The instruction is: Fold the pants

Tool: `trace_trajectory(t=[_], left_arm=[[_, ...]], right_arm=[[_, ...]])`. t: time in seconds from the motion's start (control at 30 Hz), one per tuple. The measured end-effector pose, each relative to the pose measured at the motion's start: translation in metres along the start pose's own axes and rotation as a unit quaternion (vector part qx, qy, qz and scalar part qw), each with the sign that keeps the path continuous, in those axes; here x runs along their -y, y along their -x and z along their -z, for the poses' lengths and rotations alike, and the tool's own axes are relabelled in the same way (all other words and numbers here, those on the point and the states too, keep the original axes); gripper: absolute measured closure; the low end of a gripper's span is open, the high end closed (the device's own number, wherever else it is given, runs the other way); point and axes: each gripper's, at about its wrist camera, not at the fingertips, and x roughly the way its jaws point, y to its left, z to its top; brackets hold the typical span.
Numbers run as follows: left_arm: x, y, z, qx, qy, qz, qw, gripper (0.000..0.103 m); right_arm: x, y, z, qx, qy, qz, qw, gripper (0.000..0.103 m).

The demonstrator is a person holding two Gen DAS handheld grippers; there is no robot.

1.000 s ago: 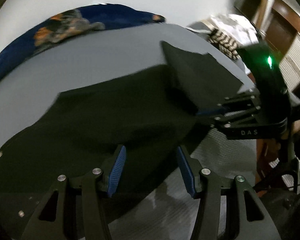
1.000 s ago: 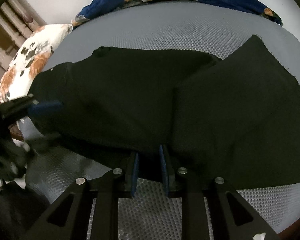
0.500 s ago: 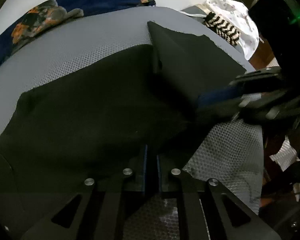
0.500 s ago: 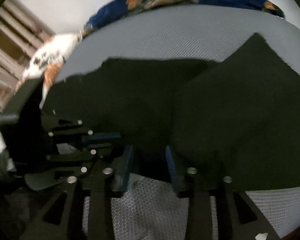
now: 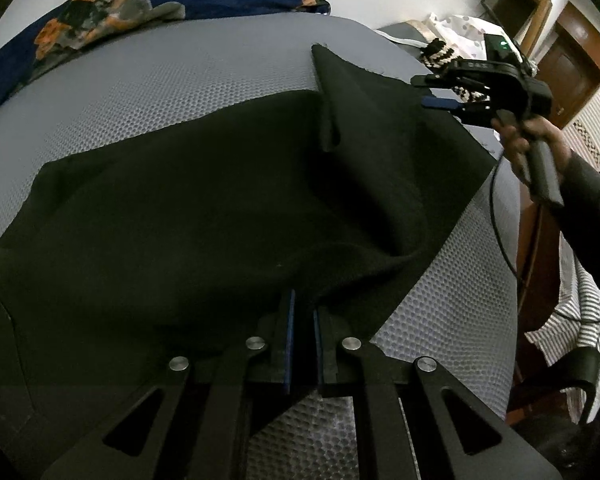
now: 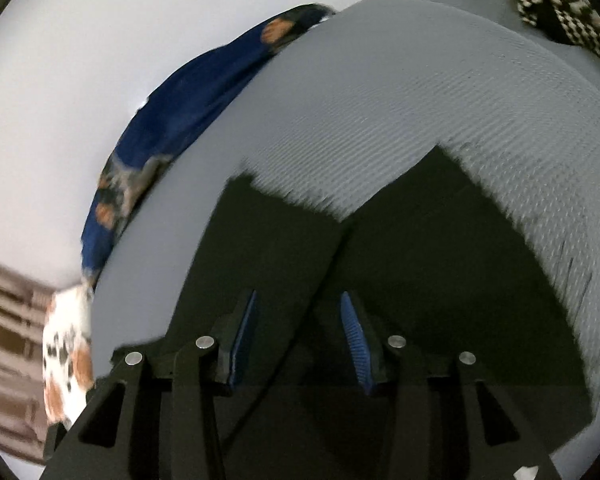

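Note:
Black pants [image 5: 204, 208] lie spread on a grey mesh-covered mattress [image 5: 172, 76]. My left gripper [image 5: 303, 304] is shut on the near edge of the pants, and the cloth bunches into a fold at the pads. My right gripper [image 5: 440, 101] hovers in the air over the far right part of the pants, held by a hand [image 5: 528, 140]. In the right wrist view the right gripper [image 6: 298, 304] is open and empty above the pants [image 6: 400, 280], over the split between two flaps.
A blue floral blanket [image 5: 112, 12] lies along the mattress's far edge; it also shows in the right wrist view [image 6: 172, 132]. A black-and-white knit item [image 5: 440, 52] and white cloth sit at the far right corner. A floral pillow [image 6: 66, 352] is at left. A striped cloth [image 5: 572, 312] hangs off the right side.
My left gripper closed on the pants' near edge. My right gripper opened, let go of the pants and moved up and away to the far right.

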Motion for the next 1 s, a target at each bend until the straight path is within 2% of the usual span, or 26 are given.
trace_trajectory(t=[0.23, 0.33, 0.4, 0.43, 0.5, 0.6, 0.7, 0.8, 0.87, 1.0], left_arm=[[-0.002, -0.002, -0.002, -0.006, 0.009, 0.0, 0.9999, 0.095], [-0.003, -0.005, -0.002, -0.009, 0.013, 0.0, 0.9999, 0.095], [-0.003, -0.006, -0.002, -0.011, 0.015, -0.001, 0.9998, 0.095], [-0.002, -0.006, -0.002, -0.011, 0.014, -0.002, 0.9998, 0.095], [-0.002, -0.006, -0.002, -0.012, 0.016, -0.002, 0.9998, 0.095], [-0.001, -0.006, -0.002, -0.011, 0.014, -0.003, 0.9998, 0.095], [0.0, -0.007, -0.003, -0.011, 0.011, -0.004, 0.9999, 0.095], [0.0, -0.006, -0.002, -0.01, 0.008, -0.002, 0.9999, 0.095], [0.001, -0.007, -0.002, -0.011, 0.006, 0.001, 0.9999, 0.094], [0.01, -0.014, -0.001, -0.022, -0.017, -0.005, 0.9996, 0.092]], right_arm=[[0.01, -0.02, -0.025, 0.003, -0.023, -0.011, 1.0, 0.067], [0.008, -0.028, -0.027, 0.005, -0.023, -0.011, 1.0, 0.075], [0.009, -0.032, -0.03, -0.001, -0.027, -0.013, 1.0, 0.091], [0.008, -0.033, -0.031, -0.003, -0.027, -0.009, 1.0, 0.096], [0.002, -0.028, -0.031, 0.002, -0.013, 0.001, 1.0, 0.098], [-0.017, -0.001, -0.03, 0.032, 0.019, 0.013, 0.999, 0.1], [-0.029, 0.045, -0.023, 0.078, 0.054, 0.053, 0.994, 0.1], [-0.019, 0.079, -0.009, 0.103, 0.059, 0.1, 0.988, 0.1], [0.003, 0.095, 0.01, 0.103, 0.045, 0.132, 0.985, 0.1], [0.047, 0.095, 0.045, 0.076, -0.001, 0.175, 0.982, 0.101]])
